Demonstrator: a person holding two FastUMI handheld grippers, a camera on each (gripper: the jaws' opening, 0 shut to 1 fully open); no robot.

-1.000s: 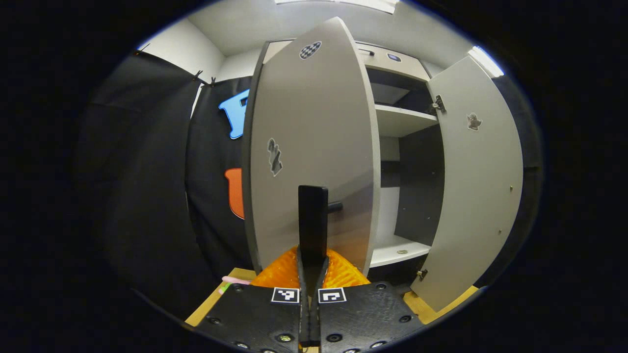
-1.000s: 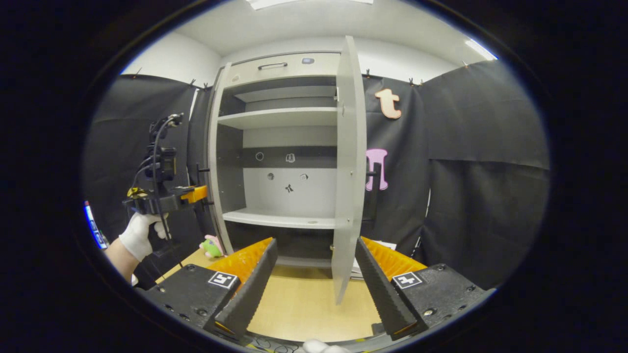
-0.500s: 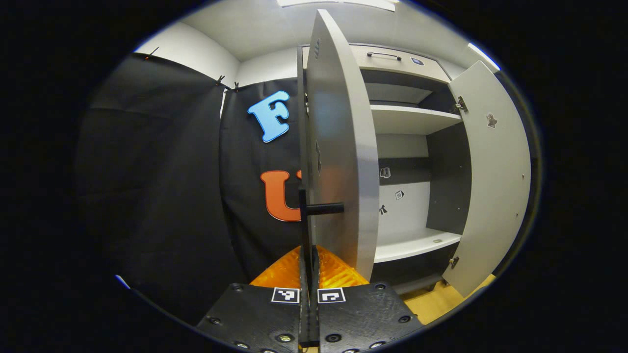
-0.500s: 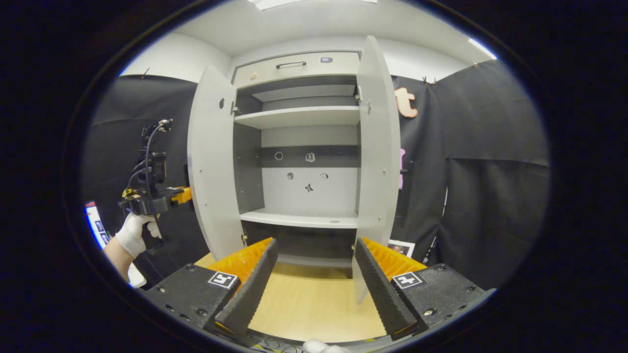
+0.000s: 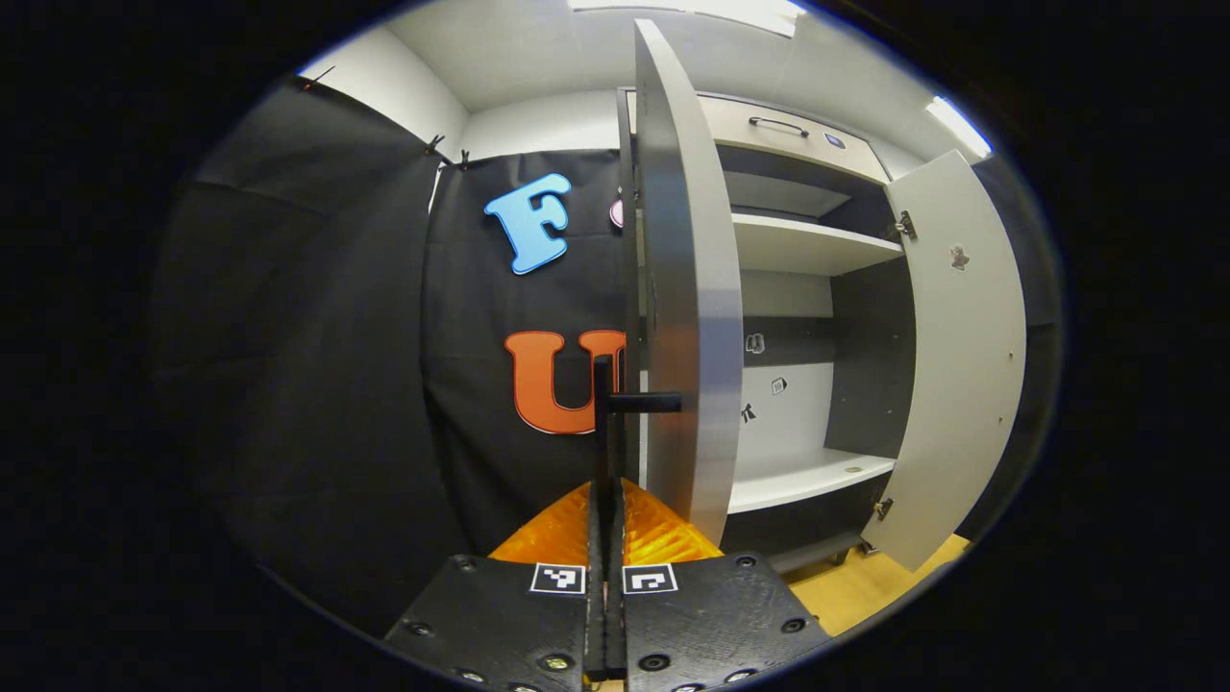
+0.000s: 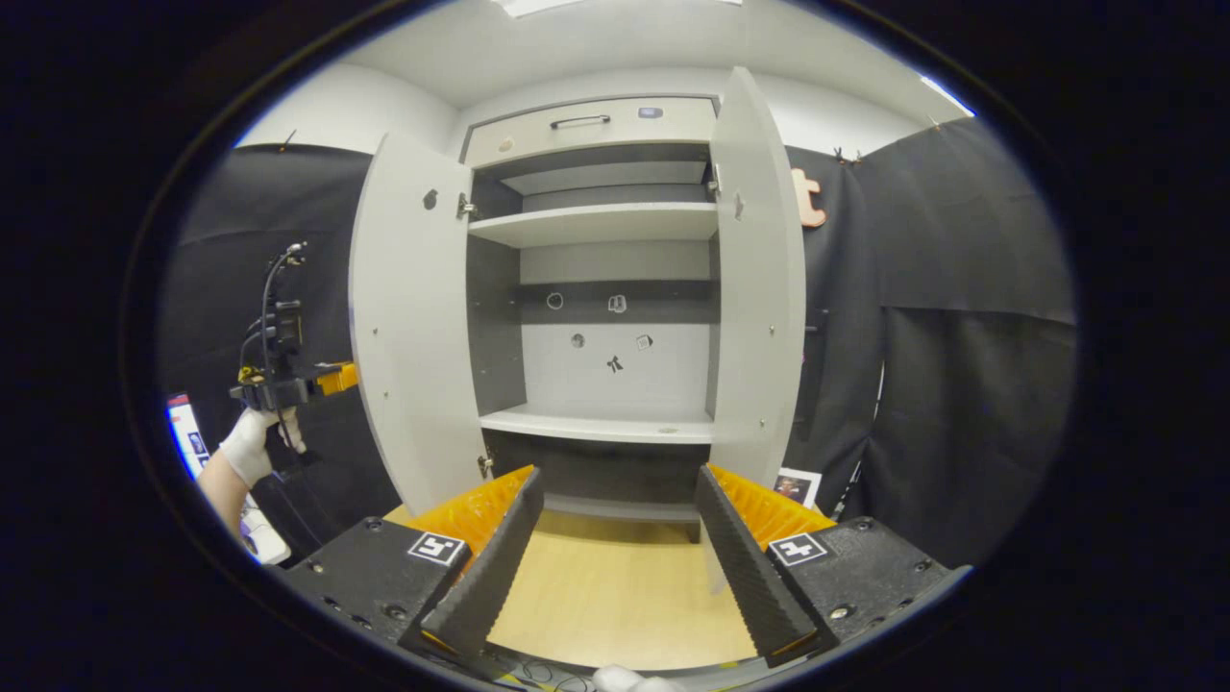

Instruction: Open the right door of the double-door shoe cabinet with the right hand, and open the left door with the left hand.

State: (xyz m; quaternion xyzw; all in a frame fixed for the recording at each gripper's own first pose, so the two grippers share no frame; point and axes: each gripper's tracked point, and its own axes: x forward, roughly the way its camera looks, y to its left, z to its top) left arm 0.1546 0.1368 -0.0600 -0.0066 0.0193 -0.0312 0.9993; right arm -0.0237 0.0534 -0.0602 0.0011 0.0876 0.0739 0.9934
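In the left gripper view, the left gripper (image 5: 605, 500) is clenched on the thin black bar handle (image 5: 603, 423) of the pale grey left door (image 5: 687, 288), which stands edge-on just ahead.

In the right gripper view, the right gripper (image 6: 615, 533) is released and grasps nothing. The pale grey right door (image 6: 759, 288) stands wide open ahead, the grey double-door shoe cabinet (image 6: 605, 226) between both doors.

Both views are bright and sharp, lit by ceiling light panels (image 5: 951, 123) overhead; fisheye bending curves the cabinet doors (image 6: 408, 317) near the edges; a soft sheen runs down the left door's (image 5: 697, 317) edge; the lower cabinet recess (image 6: 601, 471) lies in shadow.
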